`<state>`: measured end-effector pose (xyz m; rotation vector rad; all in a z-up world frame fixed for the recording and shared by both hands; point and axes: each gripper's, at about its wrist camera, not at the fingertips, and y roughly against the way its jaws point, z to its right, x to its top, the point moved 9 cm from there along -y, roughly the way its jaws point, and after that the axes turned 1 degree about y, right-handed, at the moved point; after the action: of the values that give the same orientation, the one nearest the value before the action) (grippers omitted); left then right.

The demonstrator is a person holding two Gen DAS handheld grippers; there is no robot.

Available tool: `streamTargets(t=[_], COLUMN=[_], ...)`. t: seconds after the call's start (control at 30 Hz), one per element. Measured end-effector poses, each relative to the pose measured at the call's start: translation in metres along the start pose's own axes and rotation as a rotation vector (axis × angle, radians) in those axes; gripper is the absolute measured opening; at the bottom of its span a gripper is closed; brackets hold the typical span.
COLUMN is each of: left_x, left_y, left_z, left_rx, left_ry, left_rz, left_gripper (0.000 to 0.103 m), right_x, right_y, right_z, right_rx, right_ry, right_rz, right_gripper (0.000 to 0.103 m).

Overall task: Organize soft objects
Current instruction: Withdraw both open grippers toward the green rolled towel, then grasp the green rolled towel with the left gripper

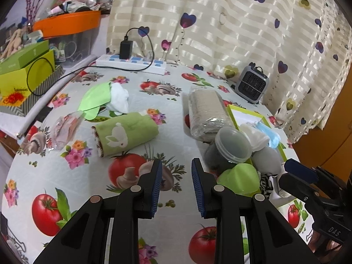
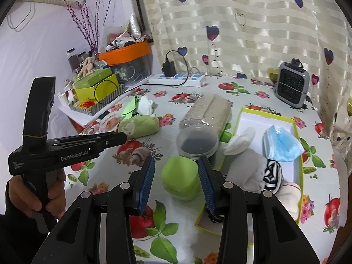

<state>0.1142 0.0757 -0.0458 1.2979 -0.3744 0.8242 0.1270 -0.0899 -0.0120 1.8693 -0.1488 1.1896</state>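
Observation:
A green rolled towel with a white rabbit (image 1: 124, 134) lies on the patterned tablecloth, ahead and left of my open, empty left gripper (image 1: 176, 171). It also shows in the right wrist view (image 2: 140, 125). A plastic-wrapped beige roll (image 1: 206, 114) lies to its right. A white cloth (image 1: 118, 98) and green sheet (image 1: 94, 101) lie behind. My right gripper (image 2: 176, 171) is open, its jaws either side of a green round case (image 2: 179, 180). The green-rimmed white box (image 2: 267, 118) holds blue face masks (image 2: 281, 143), grey, striped and beige socks (image 2: 272, 173) and white pads (image 2: 239, 140).
A clear lidded jar (image 2: 197, 142) lies by the box. A clear packet (image 1: 66, 129) lies left of the towel. A power strip with charger (image 1: 132, 60), a small grey heater (image 1: 252, 85), stacked boxes (image 1: 24, 74) and a curtain (image 1: 220, 22) ring the table.

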Motion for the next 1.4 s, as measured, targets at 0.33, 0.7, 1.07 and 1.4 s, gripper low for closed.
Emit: streamTargets(t=[0.33,0.7,1.07,1.4], left_x=[-0.001,0.013,0.041,0.060], left_y=[-0.002,-0.011,-0.038,-0.090], left_z=[-0.043,-0.084,-0.103,-0.105], left_rx=[0.057,0.101,0.092,0.029], left_ry=[0.068,0.087,0.080,-0.012], left_rz=[-0.003,-0.002,0.008,-0.084], left_gripper=[0.026,0.029,0.036,0.040], right_x=[0.002,0.003,0.012,0.011], right_y=[-0.013,-0.027,-0.045,-0.062], right_z=[-0.021,-0.037,-0.053,-0.051], right_rx=[0.033,0.058,0.079,0.077], right_ry=[0.042,0.078,0.116,0.106], right_rz=[-0.027,-0.048,-0.063,-0.088], right_gripper=[0.042,0.042,0.042,0.042])
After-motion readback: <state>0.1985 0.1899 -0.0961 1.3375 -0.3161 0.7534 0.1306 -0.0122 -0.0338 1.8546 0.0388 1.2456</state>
